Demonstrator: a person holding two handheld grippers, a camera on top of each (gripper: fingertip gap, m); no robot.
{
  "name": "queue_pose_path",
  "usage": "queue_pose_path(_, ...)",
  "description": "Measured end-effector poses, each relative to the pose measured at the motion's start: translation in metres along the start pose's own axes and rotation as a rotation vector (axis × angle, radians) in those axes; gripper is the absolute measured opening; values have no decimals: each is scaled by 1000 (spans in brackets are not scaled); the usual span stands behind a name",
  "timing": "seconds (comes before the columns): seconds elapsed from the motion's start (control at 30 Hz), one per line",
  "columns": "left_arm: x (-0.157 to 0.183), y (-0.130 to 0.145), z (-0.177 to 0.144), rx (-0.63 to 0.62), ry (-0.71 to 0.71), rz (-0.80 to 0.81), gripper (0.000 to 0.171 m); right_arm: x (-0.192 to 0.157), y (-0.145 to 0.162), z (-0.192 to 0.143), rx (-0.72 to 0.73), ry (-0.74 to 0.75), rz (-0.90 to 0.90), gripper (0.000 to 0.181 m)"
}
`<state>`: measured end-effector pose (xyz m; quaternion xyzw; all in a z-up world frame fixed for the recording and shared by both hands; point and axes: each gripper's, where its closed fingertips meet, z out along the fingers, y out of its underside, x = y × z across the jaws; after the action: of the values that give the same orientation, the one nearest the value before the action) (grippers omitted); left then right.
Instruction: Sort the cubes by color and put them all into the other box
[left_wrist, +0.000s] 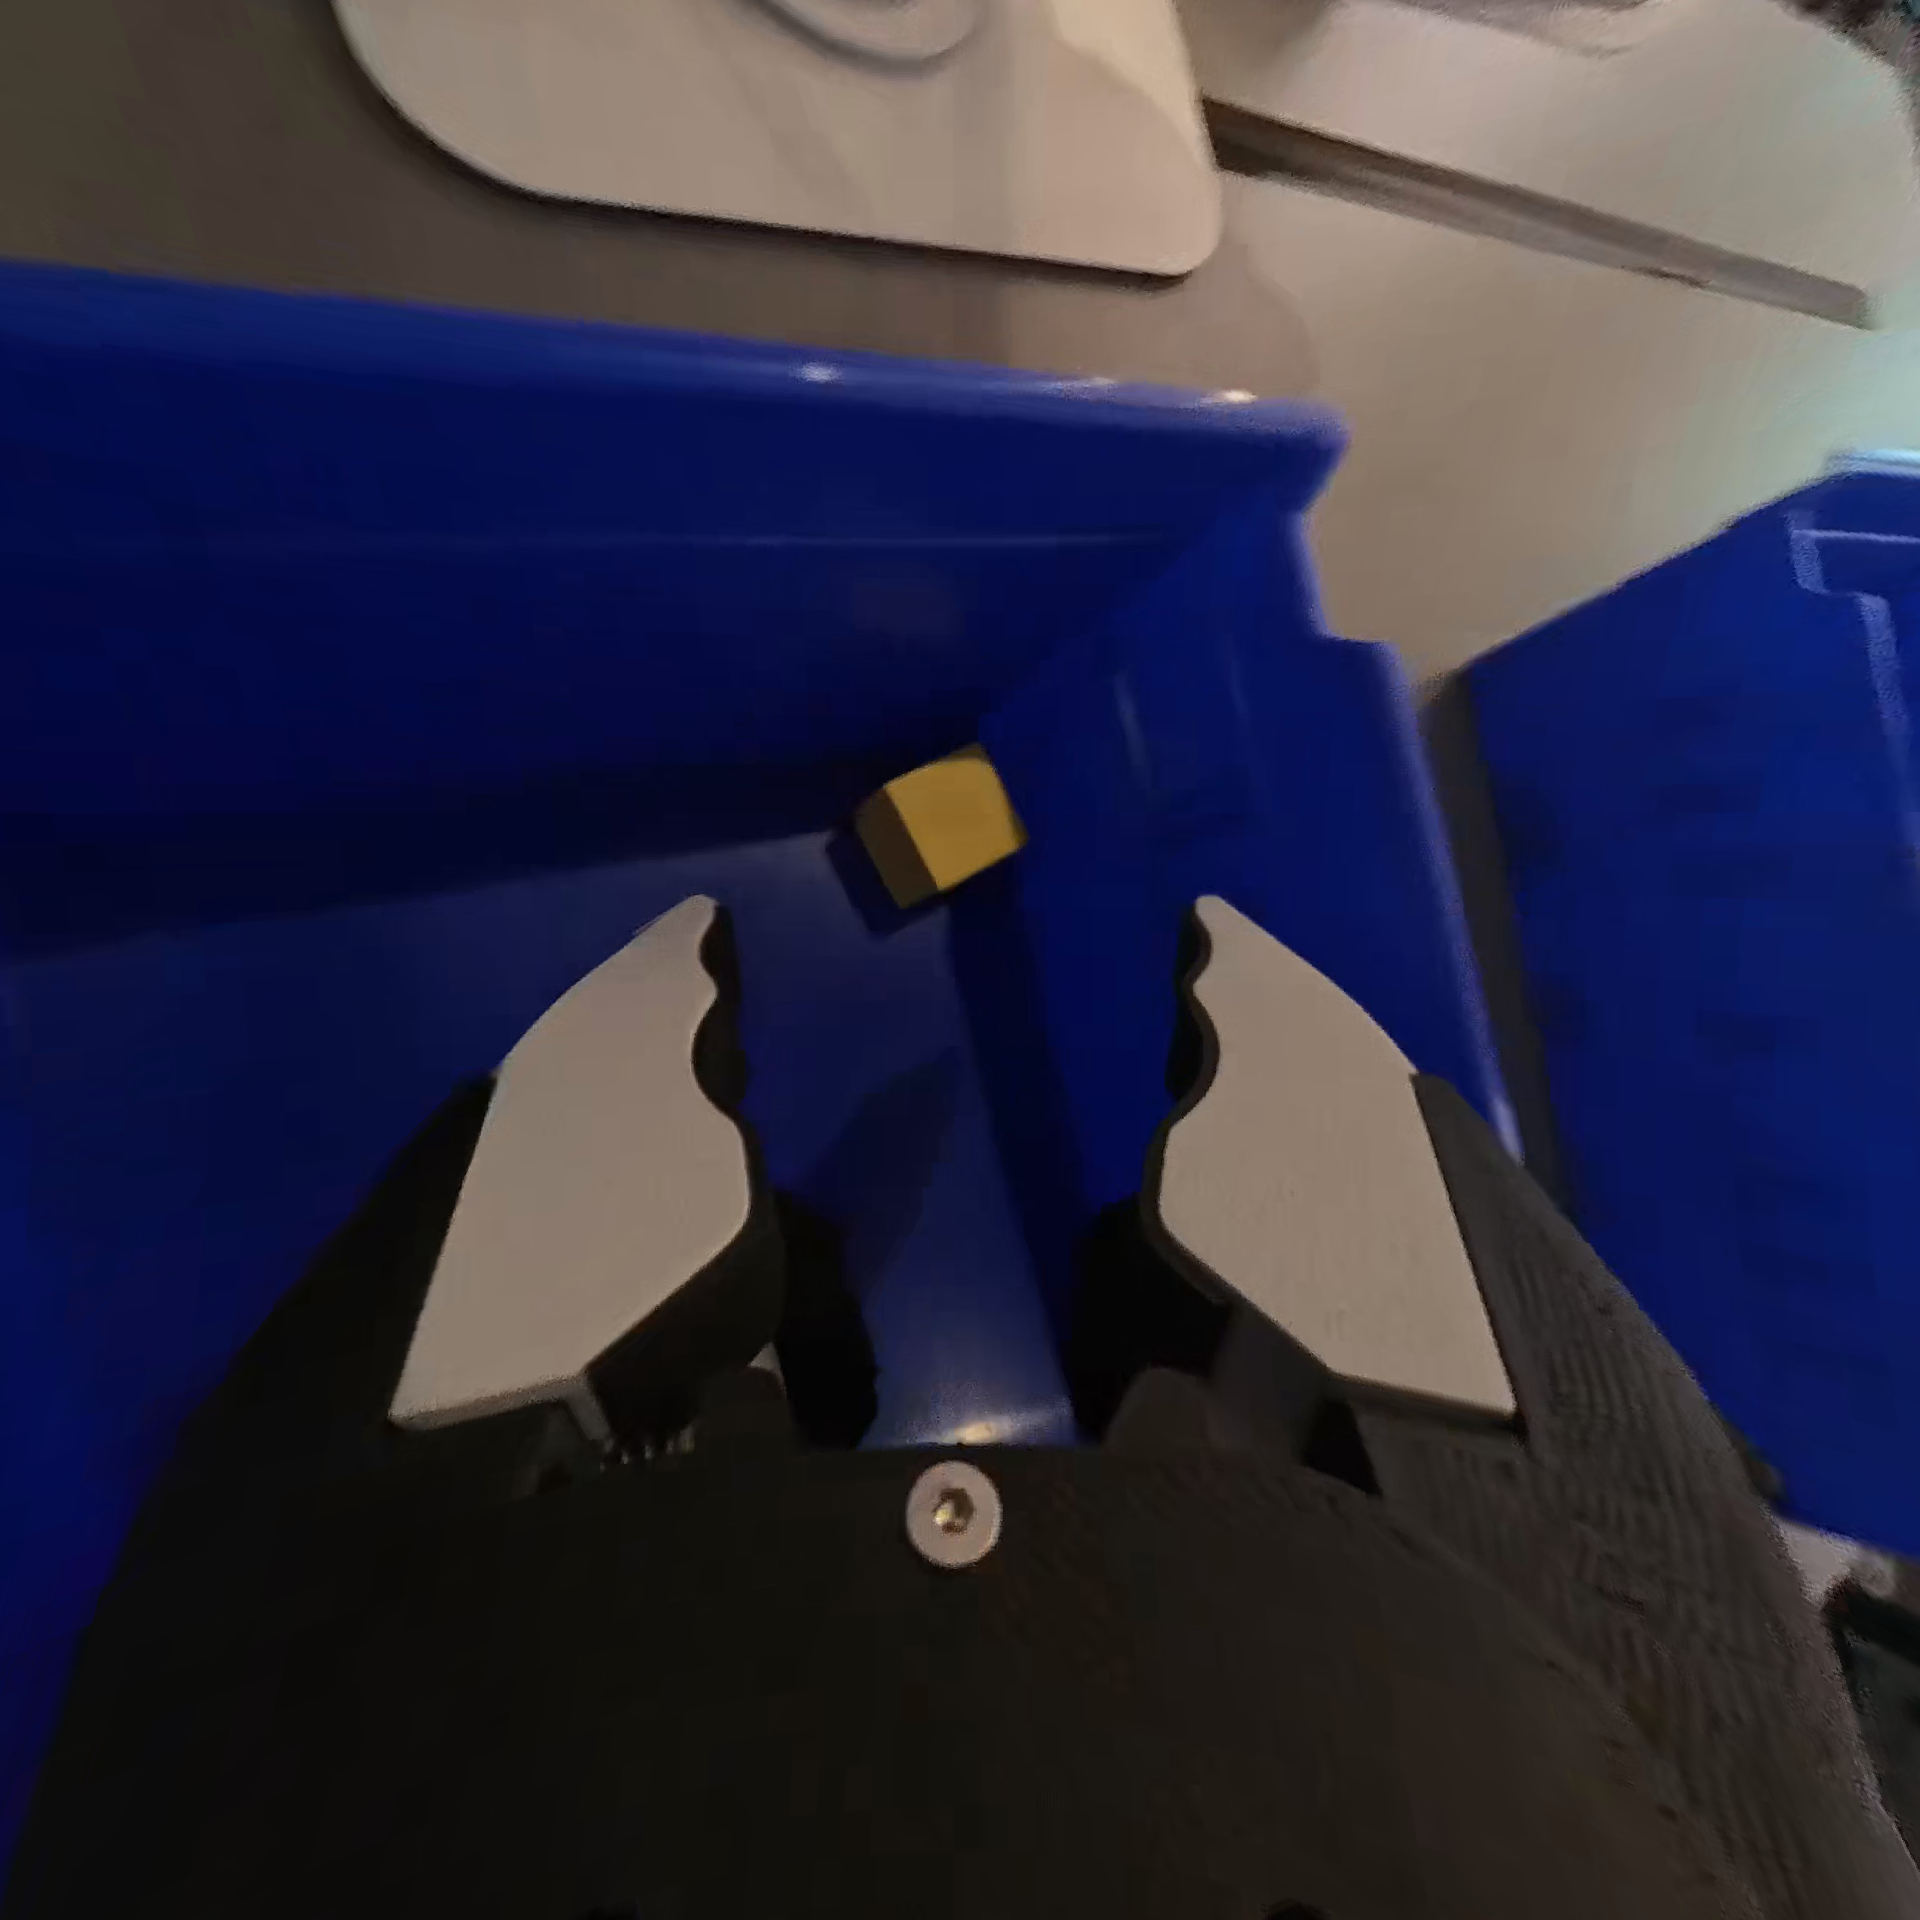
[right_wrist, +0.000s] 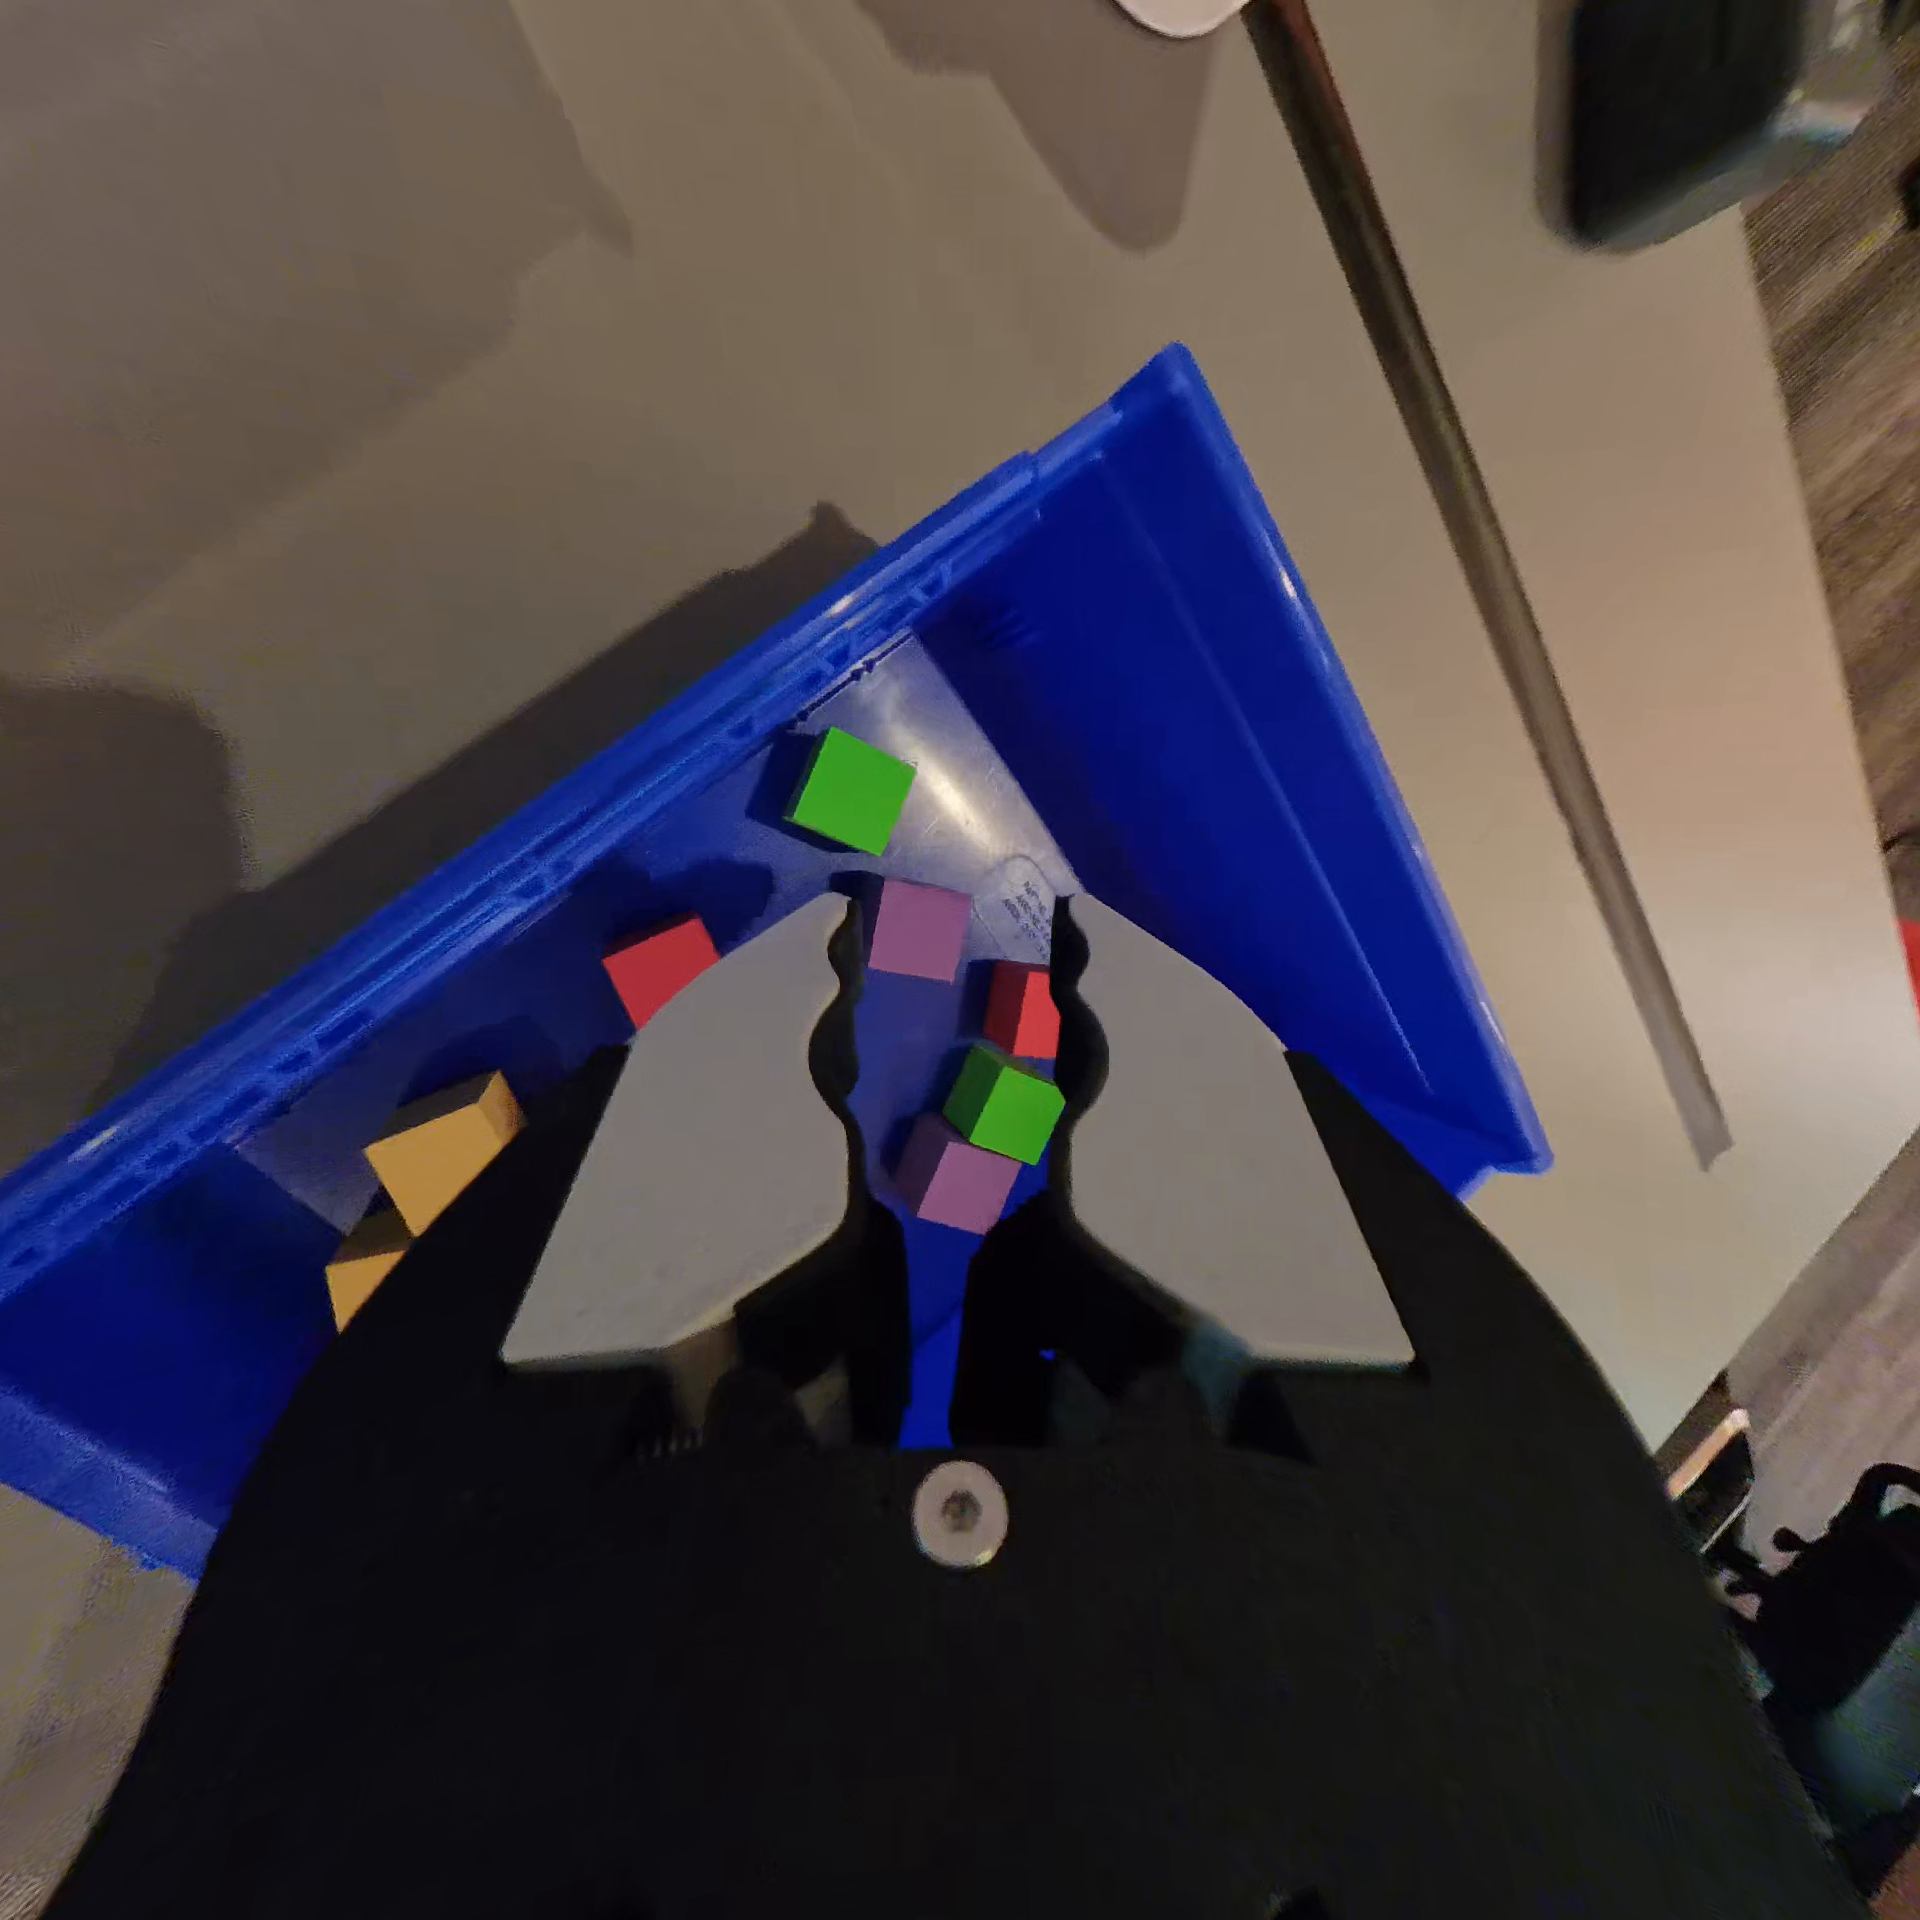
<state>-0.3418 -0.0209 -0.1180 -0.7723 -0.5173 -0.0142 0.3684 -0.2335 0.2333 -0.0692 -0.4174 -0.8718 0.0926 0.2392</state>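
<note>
in the left wrist view, a blue bin (left_wrist: 436, 644) fills the left and middle of the frame. the left gripper (left_wrist: 956, 914) is seen low in the centre, inside this bin, with its jaws spread apart and nothing held between them. a yellow cube (left_wrist: 951, 826) is found just above the gap between the fingertips, near the bin's right inner corner, apart from both fingers. a second blue bin (left_wrist: 1704, 935) is seen at the right edge, beside the first. a pale flat board (left_wrist: 790, 114) lies at the top of the frame on the grey table (left_wrist: 1507, 395).

in the right wrist view, two orange cubes (right_wrist: 442, 1148) are seen at lower left in a blue bin (right_wrist: 1247, 748), partly hidden by the left finger. a red cube (right_wrist: 660, 961) sits right of them. the right gripper (right_wrist: 956, 914) is held over the bin at centre, jaws parted and empty. between the fingers, a purple cube (right_wrist: 920, 928), a second red cube (right_wrist: 1023, 1008), a green cube (right_wrist: 1006, 1103) and another purple cube (right_wrist: 961, 1174) lie on the floor. a further green cube (right_wrist: 852, 790) lies above the fingertips. a dark rod (right_wrist: 1455, 499) crosses the upper right.
</note>
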Motion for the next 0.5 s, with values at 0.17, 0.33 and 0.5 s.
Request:
queue_pose_path(0.17, -10, -8, 16, 22, -127, -46, 84, -4, -5, -17, 78, 14, -13, 33)
queue_pose_path(0.33, -19, -18, 27, 7, -298, -15, 83, -8, 4, -27, 106, 37, -29, 33)
queue_pose_path(0.5, -19, -14, 36, -52, -328, -15, 80, -5, 15, -36, 128, 57, -32, 32)
